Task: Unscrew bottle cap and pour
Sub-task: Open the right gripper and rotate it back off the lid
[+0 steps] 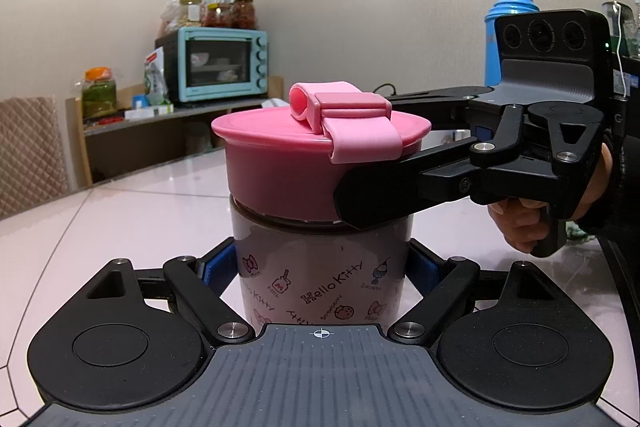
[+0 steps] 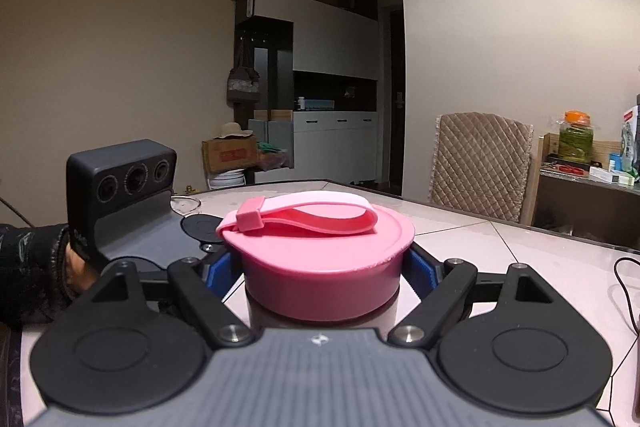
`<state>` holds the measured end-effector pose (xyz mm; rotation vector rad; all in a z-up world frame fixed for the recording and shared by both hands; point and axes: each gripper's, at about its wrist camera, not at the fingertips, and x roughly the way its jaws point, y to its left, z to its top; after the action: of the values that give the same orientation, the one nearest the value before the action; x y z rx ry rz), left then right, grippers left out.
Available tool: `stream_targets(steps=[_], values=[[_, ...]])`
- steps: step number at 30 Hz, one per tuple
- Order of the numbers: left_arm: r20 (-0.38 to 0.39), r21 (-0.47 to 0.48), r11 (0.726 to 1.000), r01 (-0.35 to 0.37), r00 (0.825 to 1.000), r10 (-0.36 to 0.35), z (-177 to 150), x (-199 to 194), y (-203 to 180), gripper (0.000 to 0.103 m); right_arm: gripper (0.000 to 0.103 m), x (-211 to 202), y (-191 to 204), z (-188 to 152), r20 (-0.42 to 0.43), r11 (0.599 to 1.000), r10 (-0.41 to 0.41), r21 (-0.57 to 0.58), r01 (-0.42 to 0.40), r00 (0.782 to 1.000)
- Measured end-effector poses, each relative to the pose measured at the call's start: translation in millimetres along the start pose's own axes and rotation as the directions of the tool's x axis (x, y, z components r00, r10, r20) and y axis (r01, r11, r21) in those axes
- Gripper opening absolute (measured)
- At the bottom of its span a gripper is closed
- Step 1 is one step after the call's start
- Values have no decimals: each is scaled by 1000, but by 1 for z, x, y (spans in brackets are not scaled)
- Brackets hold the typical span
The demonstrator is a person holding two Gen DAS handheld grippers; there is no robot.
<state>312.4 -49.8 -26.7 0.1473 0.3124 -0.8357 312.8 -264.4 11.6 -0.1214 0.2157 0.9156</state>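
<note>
Bottle [image 1: 320,279], Hello Kitty print, upright on the pale table [image 1: 120,211], centre frame. Left tool [image 1: 320,267] clamps the bottle body at lower centre; right tool [image 2: 324,267] closes around the pink cap [image 2: 320,267], strap on top.

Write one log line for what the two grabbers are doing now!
left gripper: shut on bottle | right gripper: shut on pink cap | cap: on | table
</note>
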Motion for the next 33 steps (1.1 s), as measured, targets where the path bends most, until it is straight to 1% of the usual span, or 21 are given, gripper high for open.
stream_targets(steps=[6, 7, 8, 9, 12, 15, 19, 25, 28, 29, 31, 33], values=[[0, 0, 1000, 0, 1000, 0, 0, 0, 0, 90, 85, -4, 4, 1, 0, 1000, -10, 0, 10, 1000], [0, 0, 1000, 0, 1000, 0, 0, 0, 0, 90, 88, -4, 4, 1, -2, 1000, -17, -6, 17, 1000], [0, 0, 1000, 0, 1000, 0, 0, 0, 0, 90, 96, -3, 6, 1, -8, 999, -31, -18, 31, 999], [0, 0, 1000, 0, 1000, 0, 0, 0, 0, 90, 99, -3, 7, 1, -14, 999, -45, -30, 44, 999], [0, 0, 1000, 0, 1000, 0, 0, 0, -1, 90, 100, -6, 14, 2, -27, 995, -93, -50, 92, 995], [0, 0, 1000, 0, 1000, 0, 0, 0, -1, 90, 101, -17, 22, 5, -13, 988, -152, -21, 151, 988], [0, 0, 1000, 0, 1000, 0, 0, 0, -1, 90, 102, -26, 37, 7, -2, 980, -201, -2, 201, 980], [0, 0, 1000, 0, 1000, 0, -1, 0, -2, 90, 103, -36, 56, 5, 13, 950, -302, 85, 300, 953], [0, 0, 1000, 0, 1000, 0, 0, 0, -2, 90, 103, -39, 63, 3, 18, 926, -355, 143, 349, 935], [0, 0, 1000, -1, 1000, 1, 0, 0, -2, 90, 103, -39, 67, 3, 22, 915, -379, 157, 371, 925], [0, 0, 1000, 0, 1000, 0, 0, 0, -2, 90, 103, -37, 72, 3, 24, 904, -404, 166, 395, 915], [0, 0, 1000, 0, 1000, 0, 0, 0, -2, 90, 103, -31, 79, 3, 15, 883, -446, 169, 438, 895]])
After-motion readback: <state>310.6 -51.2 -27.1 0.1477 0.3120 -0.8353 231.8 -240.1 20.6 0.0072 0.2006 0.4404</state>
